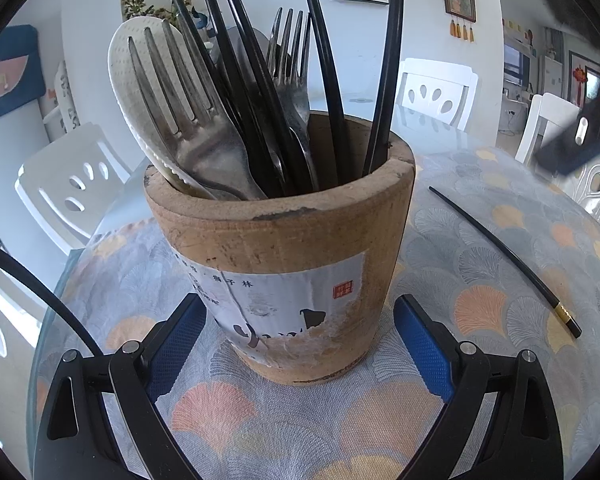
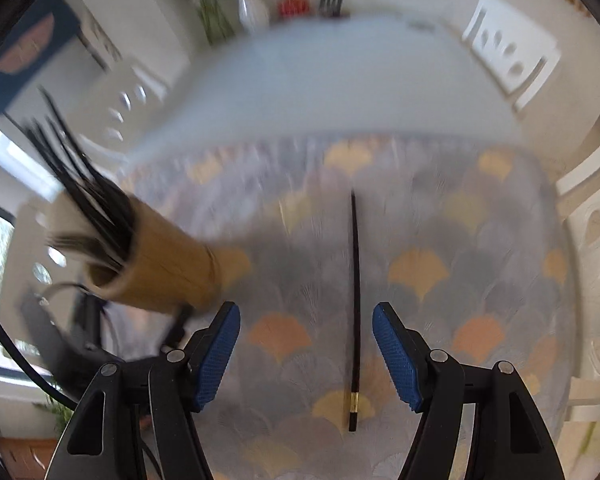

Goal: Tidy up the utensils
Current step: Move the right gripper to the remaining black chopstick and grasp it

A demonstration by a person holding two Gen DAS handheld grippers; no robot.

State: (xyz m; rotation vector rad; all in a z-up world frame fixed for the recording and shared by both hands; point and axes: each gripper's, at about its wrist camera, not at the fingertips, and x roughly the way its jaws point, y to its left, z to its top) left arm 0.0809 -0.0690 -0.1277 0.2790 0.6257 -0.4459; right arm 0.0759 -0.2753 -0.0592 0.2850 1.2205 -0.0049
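A single black chopstick (image 2: 355, 300) with a gold band near its thick end lies flat on the table (image 1: 480, 248), on a patterned cloth of grey, peach and yellow fan shapes under a clear cover, well in from the table's edges. In the right wrist view it runs straight away from the camera, thin tip far and banded end near, lying below the gap between the right gripper (image 2: 306, 354) and closer to that gripper's right finger than to its left. The blue pads (image 2: 216, 360) stand well apart and nothing is pressed between them; the chopstick is on the cloth and neither pad touches it. To the left of the chopstick, apart from it, a brown cup (image 1: 284, 264) stands upright on the same cloth, with a worn white label on its near side. It holds several forks (image 1: 192, 120) with tines up, a white perforated spoon (image 1: 128, 68) leaning at its left rim, and a bundle of black chopsticks (image 1: 256, 92) rising out of the top. In the left wrist view the cup sits between the fingers of the left gripper (image 1: 300, 344), whose blue pads are spread to either side of the cup's lower part; the left pad looks close against the cup wall and the right pad stands clear of it, so the jaws are apart rather than clamped. White chairs (image 1: 440, 92) with oval cut-outs stand around the table.
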